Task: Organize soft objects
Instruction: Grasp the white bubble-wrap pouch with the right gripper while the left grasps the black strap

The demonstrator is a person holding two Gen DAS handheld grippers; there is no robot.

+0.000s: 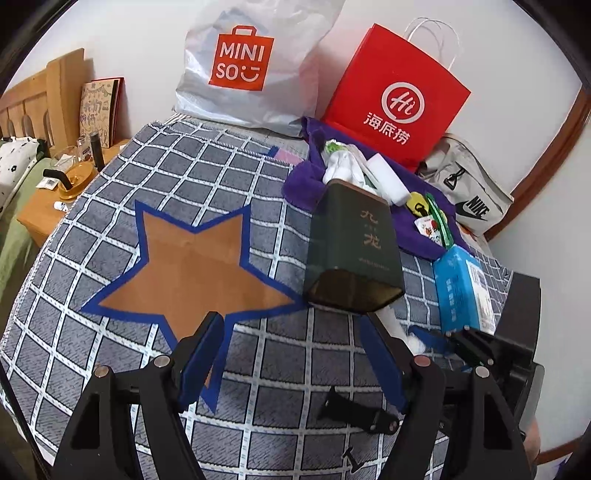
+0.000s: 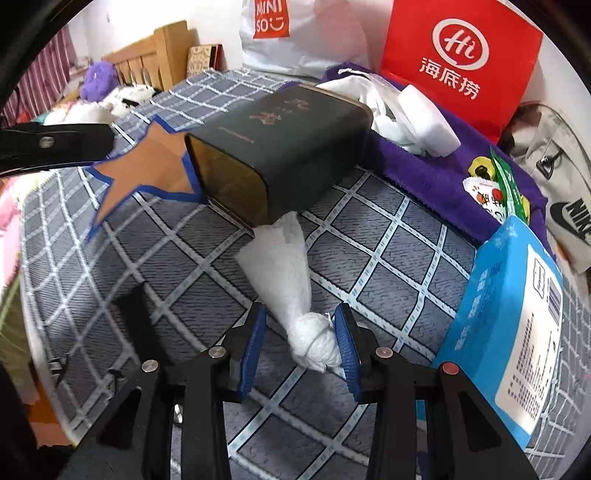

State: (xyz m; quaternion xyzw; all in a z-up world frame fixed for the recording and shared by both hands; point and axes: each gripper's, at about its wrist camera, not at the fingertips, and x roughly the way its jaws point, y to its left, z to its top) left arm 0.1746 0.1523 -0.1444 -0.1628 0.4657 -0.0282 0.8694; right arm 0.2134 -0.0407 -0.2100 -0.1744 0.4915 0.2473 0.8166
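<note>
White cloth (image 2: pixel 291 291) between hand-held gripper (image 2: pixel 302 347) pads, perhaps touching

White cloth (image 2: pixel 284 266): upper end hidden under dark green tin (image 2: pixel 280 147). Blue pack (image 2: pixel 509 317): print illegible. MINISO bag (image 2: pixel 295 33): cropped at top edge.

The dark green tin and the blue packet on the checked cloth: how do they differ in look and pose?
The dark green tin is a rigid box lying on its side, with gold characters; the blue packet is a soft wrapper with a white printed label. The tin pins one end of a white knotted cloth; nothing sticks out from under the packet. The tin lies beside the star patch, the packet far from it. Both rest on the checked cloth.
</note>
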